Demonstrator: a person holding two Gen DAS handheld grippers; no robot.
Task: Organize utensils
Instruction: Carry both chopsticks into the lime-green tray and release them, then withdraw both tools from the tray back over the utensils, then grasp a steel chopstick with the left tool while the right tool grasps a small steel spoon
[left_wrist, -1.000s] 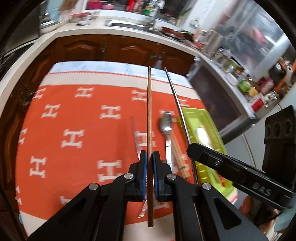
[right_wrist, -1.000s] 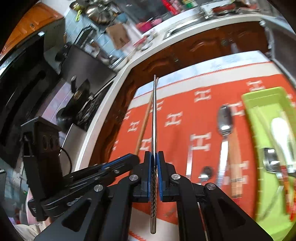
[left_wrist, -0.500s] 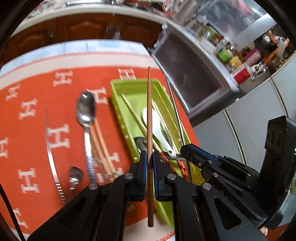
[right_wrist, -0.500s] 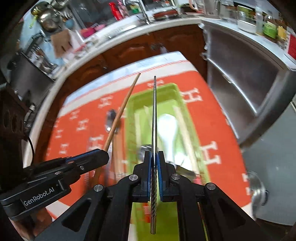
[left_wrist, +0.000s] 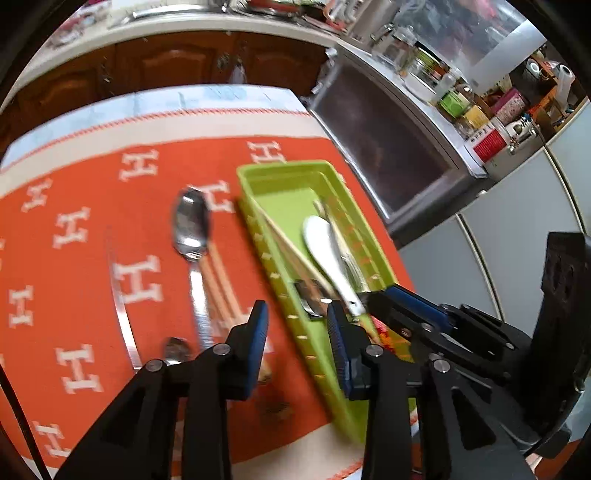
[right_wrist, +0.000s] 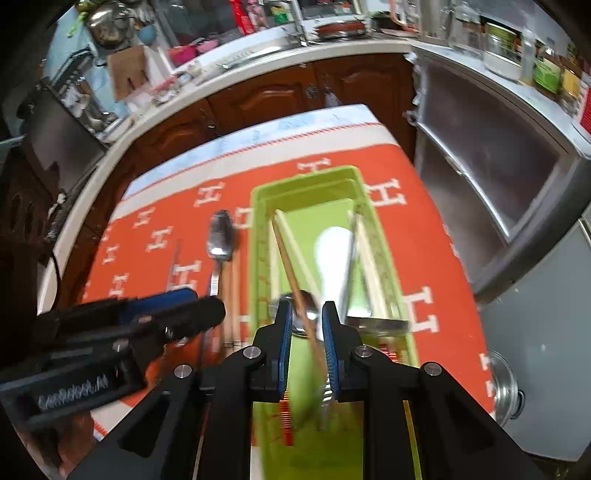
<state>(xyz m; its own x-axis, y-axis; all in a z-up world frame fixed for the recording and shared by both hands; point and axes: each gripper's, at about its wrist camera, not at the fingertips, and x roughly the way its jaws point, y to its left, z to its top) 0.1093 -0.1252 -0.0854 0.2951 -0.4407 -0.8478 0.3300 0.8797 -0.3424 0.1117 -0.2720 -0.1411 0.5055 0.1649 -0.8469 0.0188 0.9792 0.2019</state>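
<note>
Moved: both chopsticks we held a second ago now lie in the green tray (right_wrist: 384, 266); jaws have just opened.
Left gripper (left_wrist: 297, 334): released, empty.
Right gripper (right_wrist: 306, 326): released, wooden chopstick (right_wrist: 295, 284) loose between the jaws.
Next: steel spoon (left_wrist: 192, 240) lies left of the tray, long axis near-to-far; we judge the left gripper nearer.

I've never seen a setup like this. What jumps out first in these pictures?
The bright lime-green tray on the orange tablecloth patterned with white H letters, already holding a white spoon and chopsticks. Both black grippers hover over its near end, jaws just opened: the right gripper straddles a brown chopstick, the left gripper is empty.
</note>
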